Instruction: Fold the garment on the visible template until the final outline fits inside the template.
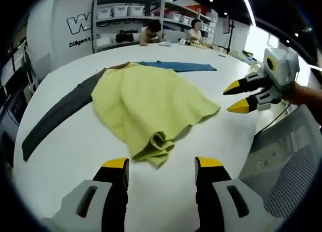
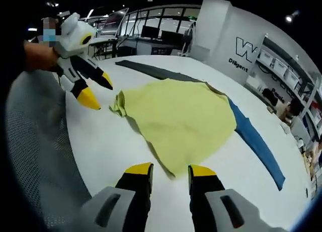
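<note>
yellow garment (image 1: 151, 103): 1 | grey strip (image 1: 55, 116): 1 | blue strip (image 1: 178, 66): 1 | left hand-held gripper (image 1: 162, 164), right hand-held gripper (image 2: 170, 169): both apart, empty

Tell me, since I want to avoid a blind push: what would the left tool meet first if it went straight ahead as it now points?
Most likely the bunched corner of the yellow garment, which lies on the white table just beyond the open left tool. Depth is hard to judge in this fisheye view.
</note>
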The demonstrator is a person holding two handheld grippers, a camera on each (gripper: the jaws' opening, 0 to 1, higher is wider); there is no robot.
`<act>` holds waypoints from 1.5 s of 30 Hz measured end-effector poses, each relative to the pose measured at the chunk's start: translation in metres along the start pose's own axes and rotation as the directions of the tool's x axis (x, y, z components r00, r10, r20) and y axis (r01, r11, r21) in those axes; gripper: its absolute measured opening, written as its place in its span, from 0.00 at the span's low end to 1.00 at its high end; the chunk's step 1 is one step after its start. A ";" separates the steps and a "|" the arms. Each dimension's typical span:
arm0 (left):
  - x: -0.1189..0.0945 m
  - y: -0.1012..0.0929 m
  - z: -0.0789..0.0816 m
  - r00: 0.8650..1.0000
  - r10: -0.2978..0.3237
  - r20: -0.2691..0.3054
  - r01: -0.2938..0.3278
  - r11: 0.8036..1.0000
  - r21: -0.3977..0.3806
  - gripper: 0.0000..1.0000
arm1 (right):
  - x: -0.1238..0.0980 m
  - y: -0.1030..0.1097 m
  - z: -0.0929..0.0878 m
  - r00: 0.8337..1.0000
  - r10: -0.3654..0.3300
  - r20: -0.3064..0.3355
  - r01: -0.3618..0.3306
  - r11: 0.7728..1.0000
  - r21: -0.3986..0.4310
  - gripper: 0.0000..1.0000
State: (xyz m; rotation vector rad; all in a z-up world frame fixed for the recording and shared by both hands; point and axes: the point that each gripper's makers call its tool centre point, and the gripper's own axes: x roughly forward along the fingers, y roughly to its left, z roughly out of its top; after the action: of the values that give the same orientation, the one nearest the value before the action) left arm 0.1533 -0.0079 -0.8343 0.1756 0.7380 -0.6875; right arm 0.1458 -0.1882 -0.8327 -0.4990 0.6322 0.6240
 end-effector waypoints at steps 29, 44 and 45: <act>0.003 0.003 -0.008 0.999 -0.013 -0.036 0.013 1.000 0.000 0.44 | 0.042 -0.008 -0.022 0.994 -0.045 -0.095 0.013 0.946 -0.323 0.07; 0.008 -0.001 -0.012 0.998 -0.027 -0.049 0.026 0.999 -0.026 0.41 | 0.010 -0.026 -0.004 0.990 -0.137 0.018 0.137 0.964 -0.226 0.00; 0.009 0.000 -0.012 0.998 -0.026 -0.051 0.025 0.999 -0.025 0.39 | 0.003 -0.039 0.007 0.988 -0.150 0.030 0.153 0.965 -0.211 0.00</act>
State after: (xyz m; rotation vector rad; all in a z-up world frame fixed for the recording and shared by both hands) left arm 0.1508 -0.0082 -0.8493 0.1620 0.7989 -0.7001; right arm 0.1765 -0.2101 -0.8206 -0.7360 0.5105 0.5514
